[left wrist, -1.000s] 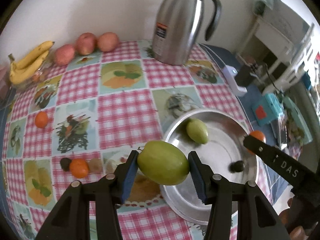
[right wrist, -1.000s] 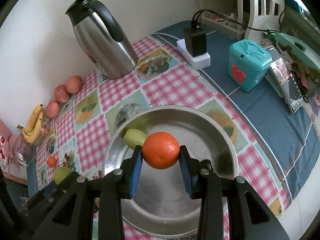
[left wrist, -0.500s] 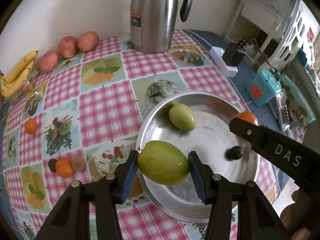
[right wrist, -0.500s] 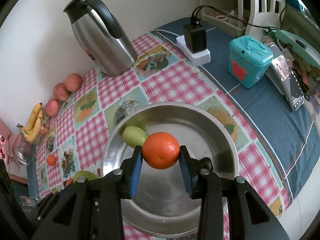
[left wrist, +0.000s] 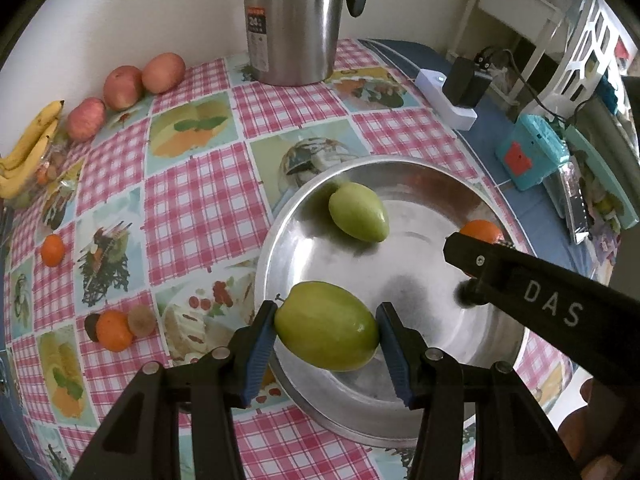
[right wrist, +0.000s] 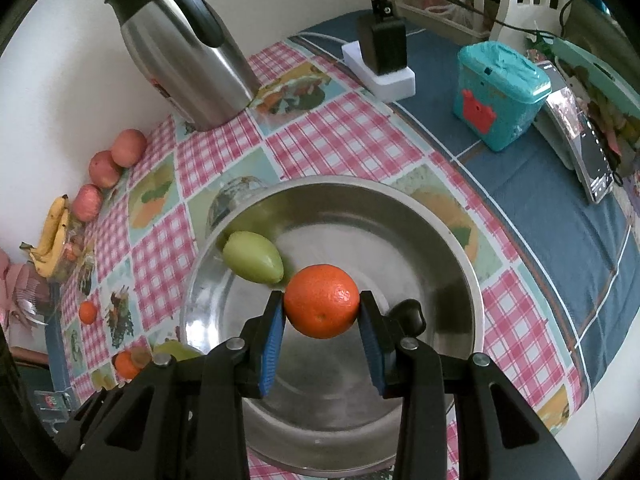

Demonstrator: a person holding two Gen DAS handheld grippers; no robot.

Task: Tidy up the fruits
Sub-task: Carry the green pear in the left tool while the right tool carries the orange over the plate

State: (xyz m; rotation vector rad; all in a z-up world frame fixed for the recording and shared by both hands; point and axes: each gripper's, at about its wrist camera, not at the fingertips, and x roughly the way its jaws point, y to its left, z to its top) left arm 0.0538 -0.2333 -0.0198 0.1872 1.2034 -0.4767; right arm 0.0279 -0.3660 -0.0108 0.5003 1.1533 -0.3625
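My left gripper [left wrist: 327,336] is shut on a large green fruit [left wrist: 326,332], held over the near-left rim of a steel bowl [left wrist: 400,168]. A smaller green fruit [left wrist: 358,212] lies inside the bowl at its far side. My right gripper [right wrist: 322,308] is shut on an orange [right wrist: 322,306] above the middle of the bowl [right wrist: 460,256]. In the left wrist view the right gripper's finger crosses the bowl from the right, the orange [left wrist: 480,230] peeking behind it. The green fruit [right wrist: 252,257] in the bowl lies left of the orange.
A steel thermos [left wrist: 294,20] stands at the back by the wall. Three red apples [left wrist: 122,86] and bananas [left wrist: 28,152] line the far left. Two small oranges [left wrist: 52,250] [left wrist: 114,330] and a kiwi [left wrist: 141,320] lie on the checked cloth. A teal box [right wrist: 498,92] and power strip [right wrist: 380,68] sit right.
My left gripper has carried the large green fruit to the right, from beside the bowl to over its near-left rim, and a little lower. The right gripper with its orange has stayed put.
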